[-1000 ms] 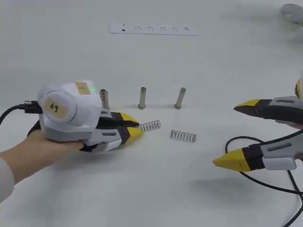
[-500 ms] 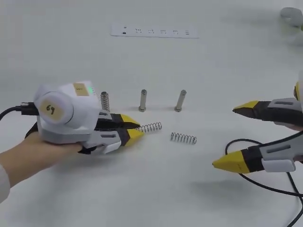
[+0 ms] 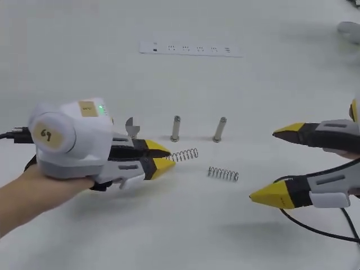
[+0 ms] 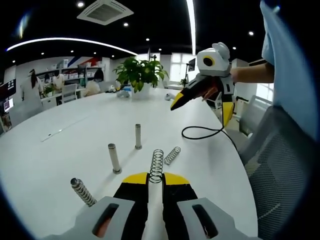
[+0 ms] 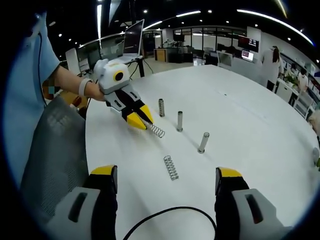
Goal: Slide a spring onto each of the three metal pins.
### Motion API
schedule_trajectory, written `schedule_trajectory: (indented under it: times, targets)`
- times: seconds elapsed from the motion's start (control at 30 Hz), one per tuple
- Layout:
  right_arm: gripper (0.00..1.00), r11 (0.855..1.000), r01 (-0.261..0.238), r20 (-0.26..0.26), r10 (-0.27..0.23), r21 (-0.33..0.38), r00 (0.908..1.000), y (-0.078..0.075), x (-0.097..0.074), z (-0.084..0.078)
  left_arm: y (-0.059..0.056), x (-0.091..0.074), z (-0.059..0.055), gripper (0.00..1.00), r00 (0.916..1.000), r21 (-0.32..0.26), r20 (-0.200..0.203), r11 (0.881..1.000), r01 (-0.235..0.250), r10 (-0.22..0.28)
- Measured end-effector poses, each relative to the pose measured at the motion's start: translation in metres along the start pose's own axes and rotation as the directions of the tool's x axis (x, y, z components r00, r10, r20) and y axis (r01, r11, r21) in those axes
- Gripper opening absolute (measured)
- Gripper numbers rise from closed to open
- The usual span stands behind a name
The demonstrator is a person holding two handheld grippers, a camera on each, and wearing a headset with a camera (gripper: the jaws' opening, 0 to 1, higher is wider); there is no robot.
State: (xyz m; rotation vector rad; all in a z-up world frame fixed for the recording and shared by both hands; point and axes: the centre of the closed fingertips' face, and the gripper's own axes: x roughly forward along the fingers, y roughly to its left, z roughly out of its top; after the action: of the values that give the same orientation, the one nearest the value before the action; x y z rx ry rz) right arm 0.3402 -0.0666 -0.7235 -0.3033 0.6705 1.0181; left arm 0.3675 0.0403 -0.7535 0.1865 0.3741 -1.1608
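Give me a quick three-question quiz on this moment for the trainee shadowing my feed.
1. True or false: the left hand-held gripper is shut on one end of a coiled steel spring.
2. In the head view stand the left metal pin, middle metal pin and right metal pin. Which already carries a spring? A) left B) middle C) right
3. Fill in: the right hand-held gripper is ____, with the second loose spring lying on the white table.

Key: 1 true; 2 A; 3 open.
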Motion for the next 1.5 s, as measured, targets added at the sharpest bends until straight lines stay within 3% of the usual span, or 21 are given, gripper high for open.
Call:
schedule_trajectory:
  times: [0.13,0.53,1.07,1.5]
  targets:
    - [0.78,1.000,-0.015,0.026,0.015,0.002,0.9995,0.006,0.003,0.008,-0.007,-0.007,0.005,0.02,0.9999,0.000,0.017,1.000,-0.002,0.002]
    - [0.68,0.995,-0.092,0.024,0.093,-0.047,0.9954,0.027,0.010,0.025,-0.022,-0.025,0.012,0.02,0.9990,0.016,0.044,1.000,-0.002,0.001]
    - [0.53,0.963,-0.226,-0.024,0.225,-0.148,0.9741,0.061,0.031,0.041,-0.039,-0.042,0.021,0.02,0.9979,0.034,0.061,0.999,0.019,-0.021]
    - [0.42,0.942,-0.274,-0.049,0.270,-0.195,0.9616,0.069,0.033,0.047,-0.050,-0.046,0.021,0.02,0.9974,0.039,0.053,0.998,0.047,-0.049]
